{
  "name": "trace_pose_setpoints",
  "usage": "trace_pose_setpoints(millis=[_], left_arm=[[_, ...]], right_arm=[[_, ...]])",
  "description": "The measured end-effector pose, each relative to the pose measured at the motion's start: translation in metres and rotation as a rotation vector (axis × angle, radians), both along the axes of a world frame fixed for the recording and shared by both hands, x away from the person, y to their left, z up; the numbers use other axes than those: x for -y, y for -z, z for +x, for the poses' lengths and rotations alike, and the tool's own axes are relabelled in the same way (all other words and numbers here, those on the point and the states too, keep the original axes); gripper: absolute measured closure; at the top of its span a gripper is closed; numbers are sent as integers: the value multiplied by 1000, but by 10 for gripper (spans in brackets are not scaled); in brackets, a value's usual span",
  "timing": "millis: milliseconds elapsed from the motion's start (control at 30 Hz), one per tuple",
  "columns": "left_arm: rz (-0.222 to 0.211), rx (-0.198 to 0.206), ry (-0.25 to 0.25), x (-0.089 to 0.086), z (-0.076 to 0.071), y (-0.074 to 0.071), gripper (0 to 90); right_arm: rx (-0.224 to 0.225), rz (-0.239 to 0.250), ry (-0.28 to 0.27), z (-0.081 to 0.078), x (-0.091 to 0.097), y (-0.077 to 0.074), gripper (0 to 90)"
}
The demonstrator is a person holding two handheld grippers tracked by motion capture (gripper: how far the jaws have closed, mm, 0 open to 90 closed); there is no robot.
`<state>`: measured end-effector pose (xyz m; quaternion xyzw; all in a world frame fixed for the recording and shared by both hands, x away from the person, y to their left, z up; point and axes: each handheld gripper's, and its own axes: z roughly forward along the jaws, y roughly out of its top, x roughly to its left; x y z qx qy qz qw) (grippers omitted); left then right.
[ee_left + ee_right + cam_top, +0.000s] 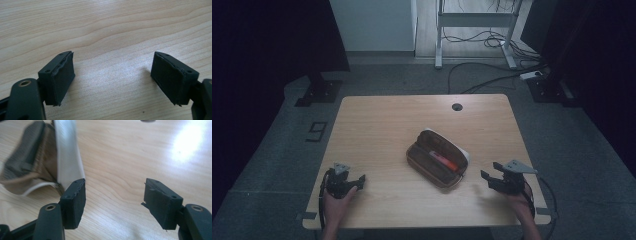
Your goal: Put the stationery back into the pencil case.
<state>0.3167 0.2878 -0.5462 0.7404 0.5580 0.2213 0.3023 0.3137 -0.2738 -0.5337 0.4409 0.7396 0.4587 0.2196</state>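
Observation:
An open brown pencil case (438, 157) with a white edge lies at the middle of the wooden table (382, 125); an orange-red pen (443, 160) lies inside it. My left gripper (353, 182) rests near the front left corner, open, with bare wood between its pads (112, 80). My right gripper (490, 177) is at the front right, just right of the case, open and holding nothing. In the right gripper view (115, 200) the case (37, 157) lies up and to the left of the jaws.
A round cable hole (457, 106) sits near the table's far edge. Beyond the table are a white desk frame (474, 22) and cables (492, 75) on the floor. A dark stand base (318, 92) is at the far left.

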Motion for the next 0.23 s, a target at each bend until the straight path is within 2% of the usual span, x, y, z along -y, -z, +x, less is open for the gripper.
trace_pose_setpoints(millis=[233], left_arm=[[0, 0, 0, 0, 0, 0, 188]], right_arm=[[-13, -28, -9, 2, -5, 5, 318]])
